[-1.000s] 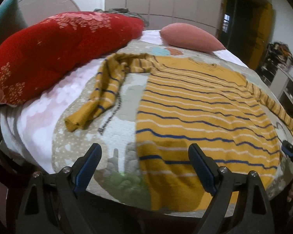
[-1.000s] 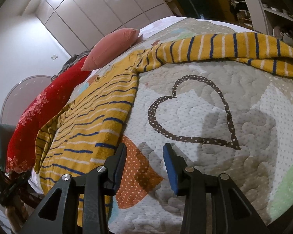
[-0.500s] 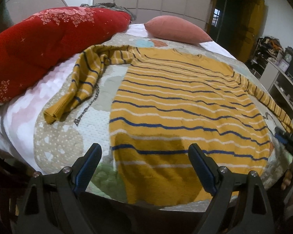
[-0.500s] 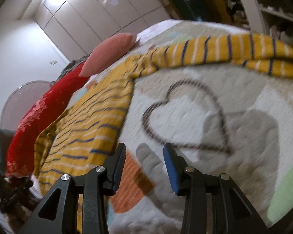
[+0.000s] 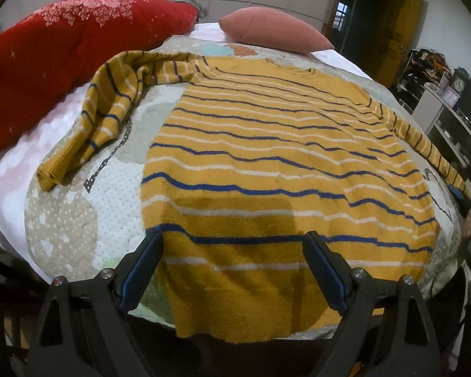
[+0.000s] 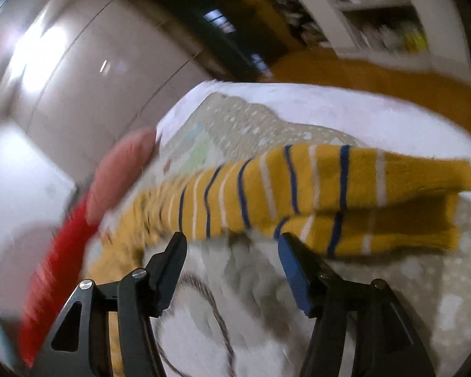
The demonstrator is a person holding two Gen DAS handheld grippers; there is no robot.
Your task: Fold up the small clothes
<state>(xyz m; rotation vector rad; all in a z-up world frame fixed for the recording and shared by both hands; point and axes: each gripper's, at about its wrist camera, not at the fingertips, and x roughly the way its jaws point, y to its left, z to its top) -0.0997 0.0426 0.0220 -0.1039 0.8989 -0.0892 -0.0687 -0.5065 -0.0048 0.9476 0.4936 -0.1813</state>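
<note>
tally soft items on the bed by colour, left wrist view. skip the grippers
Mustard striped: 1, the sweater
Red: 1, the floral blanket
Pink: 1, the pillow
Pastel patterned: 1, the quilt under the sweater
Total: 4

Right-wrist view motion-blurred: red blanket, pink pillow, shelves smeared.
</note>
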